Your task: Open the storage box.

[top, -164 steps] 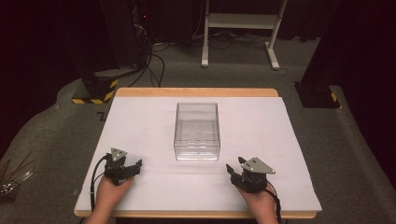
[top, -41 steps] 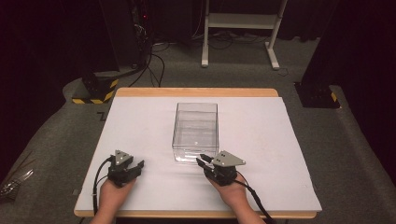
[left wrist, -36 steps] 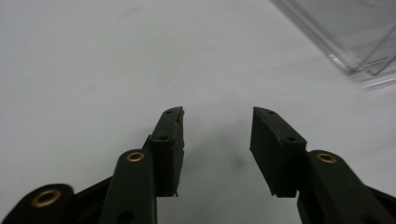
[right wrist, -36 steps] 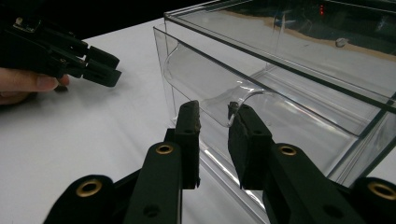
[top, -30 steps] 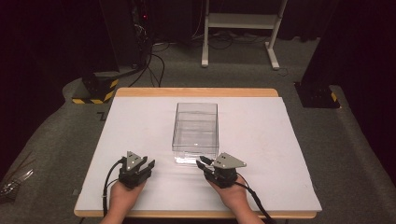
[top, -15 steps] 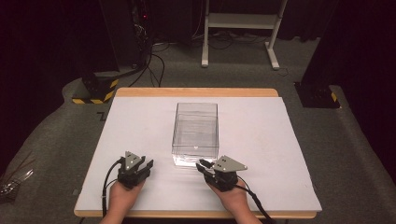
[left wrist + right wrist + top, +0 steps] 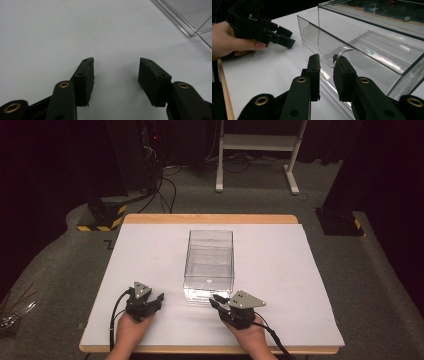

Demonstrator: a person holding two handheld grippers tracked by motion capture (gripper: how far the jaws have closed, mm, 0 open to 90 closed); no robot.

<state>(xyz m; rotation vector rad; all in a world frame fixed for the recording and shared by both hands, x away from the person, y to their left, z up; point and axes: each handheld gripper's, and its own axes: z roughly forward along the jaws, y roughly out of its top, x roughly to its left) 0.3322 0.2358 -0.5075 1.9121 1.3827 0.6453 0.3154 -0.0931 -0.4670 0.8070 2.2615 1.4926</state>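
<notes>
Now the left gripper has just been opening, nothing between its jaws, beside the clear plastic box. Right gripper sits at the box's curved front handle, jaws near-closed around it; whether the pads press, I cannot tell. A two-handed take on the box looks close.

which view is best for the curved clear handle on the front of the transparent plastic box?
Right gripper view: the curved clear handle is close and sharp, with the right gripper at its front edge. In the high view the transparent plastic box is whole, but the handle blurs into glare. The left gripper view catches just a box corner.

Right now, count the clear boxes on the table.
1: the clear box stands mid-table on the white table, its near end at the right gripper.
</notes>
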